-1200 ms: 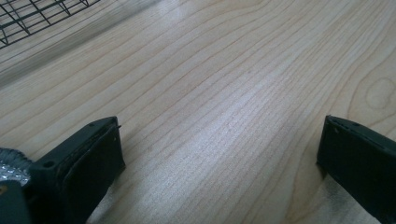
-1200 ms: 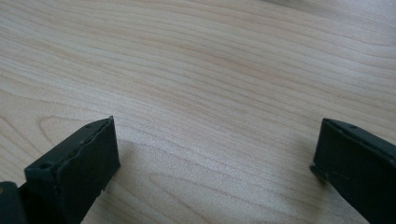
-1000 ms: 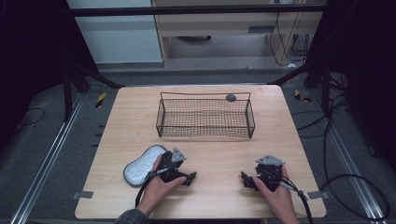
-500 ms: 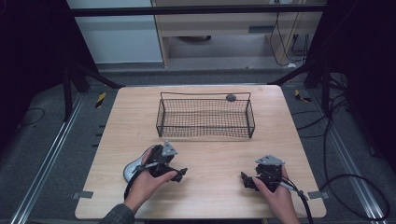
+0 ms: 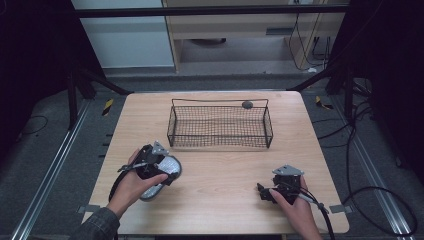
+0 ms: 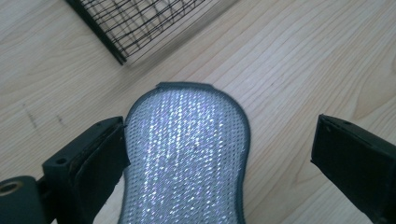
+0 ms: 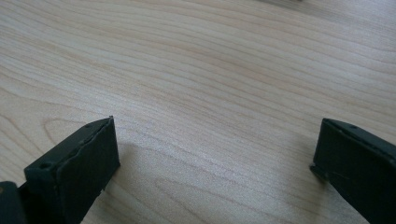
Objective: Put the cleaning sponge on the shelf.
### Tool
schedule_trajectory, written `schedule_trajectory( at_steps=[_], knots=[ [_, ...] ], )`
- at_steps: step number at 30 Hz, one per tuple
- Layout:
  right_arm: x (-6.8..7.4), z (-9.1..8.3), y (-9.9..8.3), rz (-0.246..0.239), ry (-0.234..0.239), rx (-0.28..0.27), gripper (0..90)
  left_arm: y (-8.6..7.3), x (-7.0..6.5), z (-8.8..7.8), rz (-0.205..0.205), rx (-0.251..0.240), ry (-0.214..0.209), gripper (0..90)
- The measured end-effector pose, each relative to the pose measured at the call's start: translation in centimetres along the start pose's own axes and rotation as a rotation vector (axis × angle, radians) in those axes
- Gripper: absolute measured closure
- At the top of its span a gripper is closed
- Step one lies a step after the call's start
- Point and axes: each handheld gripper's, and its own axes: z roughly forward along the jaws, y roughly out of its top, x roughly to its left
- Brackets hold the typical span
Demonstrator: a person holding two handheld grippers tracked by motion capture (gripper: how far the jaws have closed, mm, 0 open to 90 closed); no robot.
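A silver-grey scrubbing pad (image 6: 187, 154) with a dark rim lies flat on the wooden table (image 5: 220, 165) at the front left. My left gripper (image 5: 162, 167) hovers over the scrubbing pad (image 5: 167, 165), open, its jaws wide on either side of the pad (image 6: 219, 158) without touching it. A black wire basket (image 5: 220, 125) stands at the table's middle back; its corner (image 6: 126, 28) shows ahead of the pad. My right gripper (image 5: 265, 192) rests at the front right, open (image 7: 215, 163), with bare wood between its jaws.
A small dark round object (image 5: 247, 104) sits at the basket's far rim. Beyond the table are a metal frame, cables on the floor at the right and a cabinet at the back.
My left gripper has moved left and forward from beside the pad to above it, with the pad now between its jaws. The right gripper has stayed still.
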Motion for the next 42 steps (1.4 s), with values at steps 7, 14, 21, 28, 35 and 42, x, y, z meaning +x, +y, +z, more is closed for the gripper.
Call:
schedule_trajectory(
  at_steps=[7,14,21,28,35,42],
  knots=[
    [0.0,0.0,0.0,-0.003,0.001,-0.001,0.4,-0.8,1.0,-0.3,-0.025,0.015,0.011,3.5],
    [0.0,0.0,0.0,-0.003,0.001,-0.001,0.4,-0.8,1.8,-0.3,-0.029,0.01,0.025,3.7],
    [0.0,-0.1,0.0,0.002,0.005,0.0,0.4,-1.0,1.9,-0.6,-0.032,0.019,0.032,3.7],
    [0.0,-0.1,0.0,0.002,0.005,0.0,0.4,-1.6,2.2,-0.7,-0.035,0.037,0.028,3.6],
    [0.0,-0.1,0.0,-0.001,0.005,0.0,0.4,-2.2,2.3,-0.3,-0.043,0.06,0.02,3.5],
    [0.0,-0.1,-0.1,-0.006,0.003,0.0,0.4,-2.5,2.4,0.0,-0.044,0.082,0.017,3.5]
  ],
)
